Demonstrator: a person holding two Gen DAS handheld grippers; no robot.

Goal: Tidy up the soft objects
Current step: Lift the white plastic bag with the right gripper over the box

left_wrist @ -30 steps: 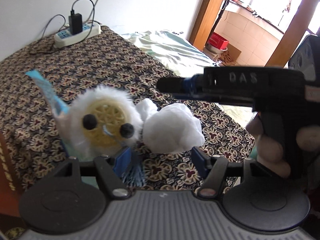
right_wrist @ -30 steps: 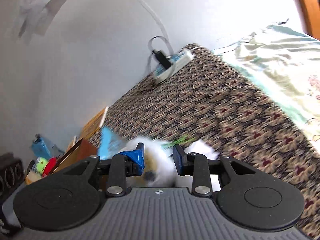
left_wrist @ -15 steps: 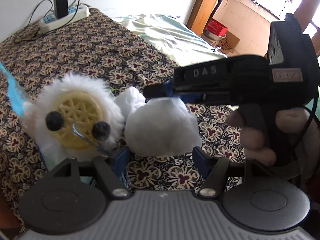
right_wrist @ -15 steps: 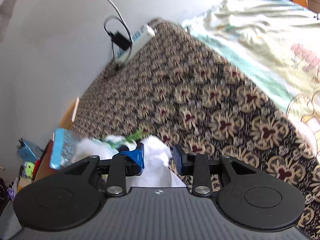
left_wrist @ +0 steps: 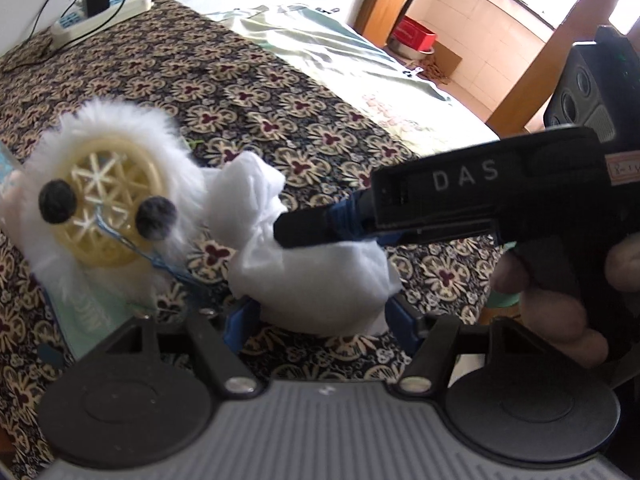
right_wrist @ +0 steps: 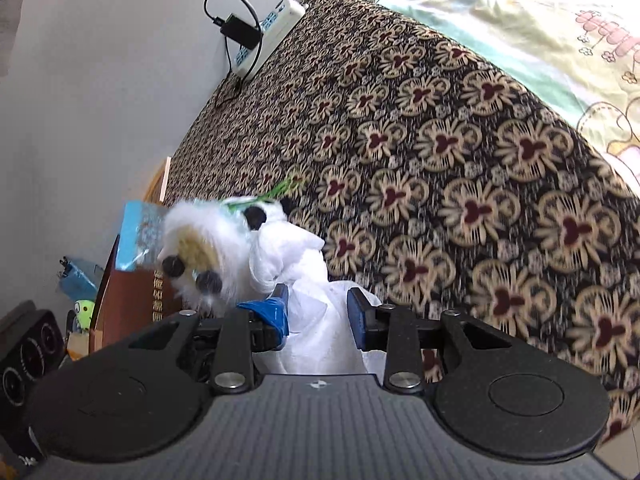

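The white bundle [left_wrist: 312,276] looks like soft, crinkled gauzy cloth; the fluffy toy [left_wrist: 108,200] has long white fur around a yellowish plastic lattice (with matt dark pompoms); the bedspread [right_wrist: 460,168] is patterned woven cloth; the left tongs [left_wrist: 316,320] are matt black plastic with blue pads.

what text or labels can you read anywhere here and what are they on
"DAS": white letters on the black body of the right gripper.
Small handwritten label at that gripper's rear: too blurred to read.
Gold characters on the brown box: too blurred to read.
Print on the pale packet under the fluffy toy: unreadable.
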